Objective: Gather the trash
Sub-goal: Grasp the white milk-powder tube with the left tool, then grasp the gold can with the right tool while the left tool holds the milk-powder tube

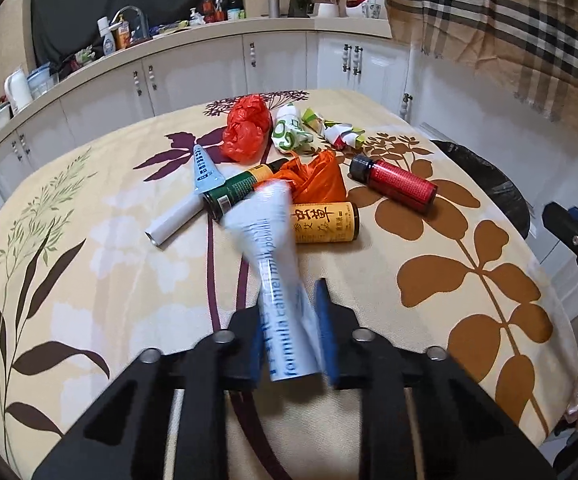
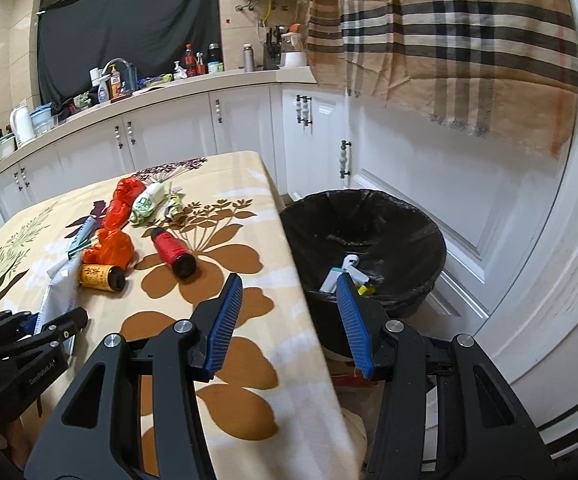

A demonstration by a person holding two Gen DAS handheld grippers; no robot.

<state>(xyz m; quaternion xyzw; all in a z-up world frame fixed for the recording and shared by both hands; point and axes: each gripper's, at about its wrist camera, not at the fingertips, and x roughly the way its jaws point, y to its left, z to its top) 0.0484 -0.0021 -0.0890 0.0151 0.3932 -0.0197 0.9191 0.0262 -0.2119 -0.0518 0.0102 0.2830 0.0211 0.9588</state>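
My left gripper [image 1: 289,308] is shut on a white plastic packet [image 1: 273,264] with blue print, which sticks out past the fingertips over the table. Behind it lies a heap of trash: a yellow can [image 1: 325,222], a red bottle [image 1: 395,186], a dark green bottle [image 1: 237,192], an orange bag [image 1: 317,178], a red bag [image 1: 247,128], a white tube [image 1: 173,224] and crumpled wrappers [image 1: 289,132]. My right gripper [image 2: 289,284] is open with nothing in it, over the table's right edge beside the black-lined bin [image 2: 429,232]. That bin holds a few scraps.
The table [image 2: 249,380] wears a cream cloth with brown leaf prints. White cabinets [image 2: 409,200] and a cluttered counter [image 2: 209,80] run behind it and to the right. A plaid cloth [image 2: 449,40] hangs above the bin. The left gripper [image 2: 49,328] appears at the left edge of the right wrist view.
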